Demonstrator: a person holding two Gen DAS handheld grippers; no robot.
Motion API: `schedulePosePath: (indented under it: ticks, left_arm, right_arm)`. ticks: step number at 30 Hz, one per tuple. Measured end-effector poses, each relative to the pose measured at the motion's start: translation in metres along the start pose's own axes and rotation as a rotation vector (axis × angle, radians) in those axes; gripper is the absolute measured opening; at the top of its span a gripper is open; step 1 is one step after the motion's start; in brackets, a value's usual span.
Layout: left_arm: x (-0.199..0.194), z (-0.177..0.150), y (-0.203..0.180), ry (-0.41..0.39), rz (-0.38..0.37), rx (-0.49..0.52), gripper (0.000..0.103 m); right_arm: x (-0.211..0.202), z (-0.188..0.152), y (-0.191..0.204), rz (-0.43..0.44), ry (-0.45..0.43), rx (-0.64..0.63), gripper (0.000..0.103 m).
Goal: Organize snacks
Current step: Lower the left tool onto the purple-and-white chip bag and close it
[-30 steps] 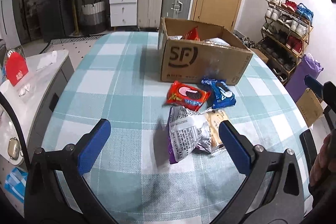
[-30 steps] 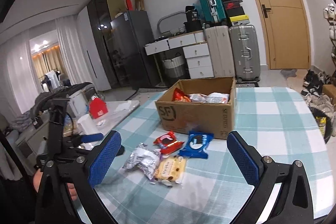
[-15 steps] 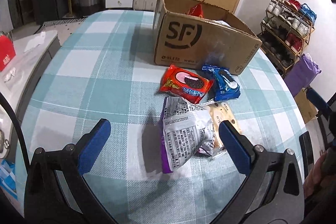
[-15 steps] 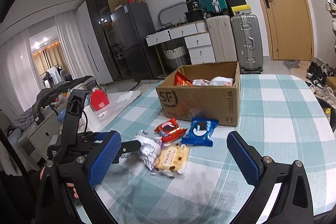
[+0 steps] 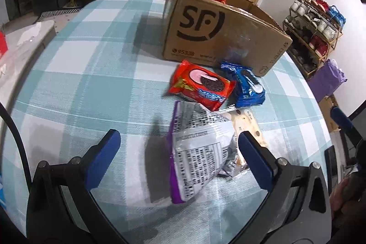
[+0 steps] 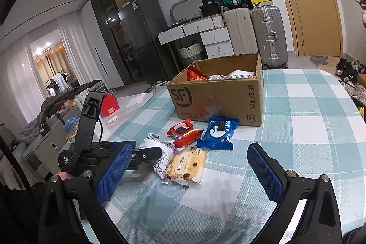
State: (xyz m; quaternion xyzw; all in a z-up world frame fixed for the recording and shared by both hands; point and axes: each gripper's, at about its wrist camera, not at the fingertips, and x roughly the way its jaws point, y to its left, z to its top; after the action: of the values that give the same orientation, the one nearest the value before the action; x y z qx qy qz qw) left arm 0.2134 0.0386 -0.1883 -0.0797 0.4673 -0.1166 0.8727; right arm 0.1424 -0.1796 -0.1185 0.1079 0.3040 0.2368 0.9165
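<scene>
The left tool (image 5: 176,145) is hanging wide open over the checked counter (image 5: 91,74), its blue pads either side of a silver snack bag (image 5: 196,150) but not touching it, holding nothing. That bag is lying partly over a beige biscuit pack (image 6: 186,164). Just beyond are sitting a red cookie pack (image 5: 202,86) and a blue cookie pack (image 5: 248,88), both close to the front of the cardboard box (image 5: 219,33), which is holding more snacks. The right tool (image 6: 189,169) is also spread wide and empty, hovering nearer the counter's edge.
</scene>
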Motion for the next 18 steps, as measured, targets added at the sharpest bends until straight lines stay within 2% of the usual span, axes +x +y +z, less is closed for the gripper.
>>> schedulePosePath:
  ticks: [3, 7, 8, 9, 13, 15, 18]
  left_arm:
    - [0.0042, -0.0016, 0.0012, 0.009, -0.019, -0.018, 0.1]
    - [0.0076, -0.0022, 0.0041, 0.018, -0.047, -0.037, 0.091]
    - [0.007, -0.0024, 0.0044, 0.016, -0.068, -0.04, 0.082]
    - [0.0075, -0.0024, 0.0042, 0.022, -0.092, -0.042, 0.079]
    - [0.0043, -0.003, 0.0, 0.024, -0.158, -0.03, 0.054]
    - [0.002, -0.0032, -0.0038, 0.016, -0.138, -0.012, 0.053]
    - [0.0001, -0.0042, -0.003, 0.018, -0.148, -0.017, 0.05]
  right_arm:
    - [0.0021, -0.0016, -0.0023, 0.004, 0.006, 0.01, 0.103]
    - [0.001, -0.0029, -0.0019, 0.002, 0.003, 0.01, 0.103]
    - [0.0006, -0.0028, -0.0021, 0.001, 0.003, 0.011, 0.103]
    - [0.0007, -0.003, -0.0028, 0.001, 0.003, 0.013, 0.103]
    - [0.0004, -0.0057, -0.0051, 0.004, 0.009, 0.028, 0.103]
    - [0.0001, -0.0062, -0.0048, 0.003, 0.01, 0.031, 0.103]
    - [-0.0011, -0.0064, -0.0036, 0.005, 0.009, 0.028, 0.103]
